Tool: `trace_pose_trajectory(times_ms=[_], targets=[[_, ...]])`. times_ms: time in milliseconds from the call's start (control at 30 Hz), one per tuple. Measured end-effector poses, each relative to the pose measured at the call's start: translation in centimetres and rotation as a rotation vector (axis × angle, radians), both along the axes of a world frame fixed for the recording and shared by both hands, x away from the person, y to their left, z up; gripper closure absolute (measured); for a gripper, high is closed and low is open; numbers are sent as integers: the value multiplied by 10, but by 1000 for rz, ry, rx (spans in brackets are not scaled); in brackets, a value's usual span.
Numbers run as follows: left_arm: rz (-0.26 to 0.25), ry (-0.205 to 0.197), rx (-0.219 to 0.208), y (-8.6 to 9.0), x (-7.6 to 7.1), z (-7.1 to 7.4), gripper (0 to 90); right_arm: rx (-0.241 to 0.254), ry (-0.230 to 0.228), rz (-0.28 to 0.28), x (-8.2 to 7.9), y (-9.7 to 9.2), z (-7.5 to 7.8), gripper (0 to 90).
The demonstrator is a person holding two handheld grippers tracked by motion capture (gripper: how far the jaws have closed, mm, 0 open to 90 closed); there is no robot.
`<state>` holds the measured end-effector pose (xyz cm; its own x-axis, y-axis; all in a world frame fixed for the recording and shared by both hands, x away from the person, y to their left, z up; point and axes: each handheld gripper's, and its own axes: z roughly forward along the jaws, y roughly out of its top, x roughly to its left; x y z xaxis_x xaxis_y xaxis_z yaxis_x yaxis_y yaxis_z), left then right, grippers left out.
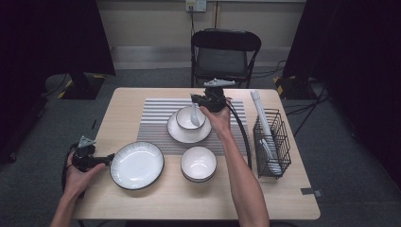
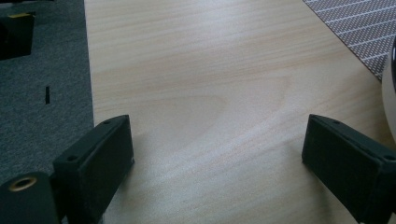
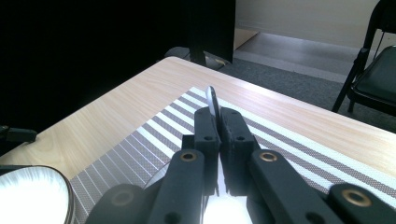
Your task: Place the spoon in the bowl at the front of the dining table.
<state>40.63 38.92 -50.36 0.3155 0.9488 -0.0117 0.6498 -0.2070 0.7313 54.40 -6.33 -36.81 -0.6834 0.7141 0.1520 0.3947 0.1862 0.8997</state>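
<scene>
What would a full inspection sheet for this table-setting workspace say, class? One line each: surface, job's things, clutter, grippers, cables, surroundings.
Surface: wooden table with a striped placemat.
Job's things: white spoon in a small bowl on a saucer; second bowl; large plate.
Clutter: wire basket holding white utensils.
Grippers: right gripper shut on the spoon's handle; left gripper open, beside the plate.
Cables: a black cable trails from the right gripper.
Surroundings: folding chair, grey carpet, dark curtains.
</scene>
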Motion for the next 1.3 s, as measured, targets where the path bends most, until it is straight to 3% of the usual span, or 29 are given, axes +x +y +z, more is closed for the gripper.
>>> trace_pose_trajectory(times_ms=[567,1300], targets=[[0,0,0,0,0,0,83,10,7,17,-2,2,-10,864],[-3,-1,2,0,0,0,82,-15,9,22,-7,-2,-23,862]])
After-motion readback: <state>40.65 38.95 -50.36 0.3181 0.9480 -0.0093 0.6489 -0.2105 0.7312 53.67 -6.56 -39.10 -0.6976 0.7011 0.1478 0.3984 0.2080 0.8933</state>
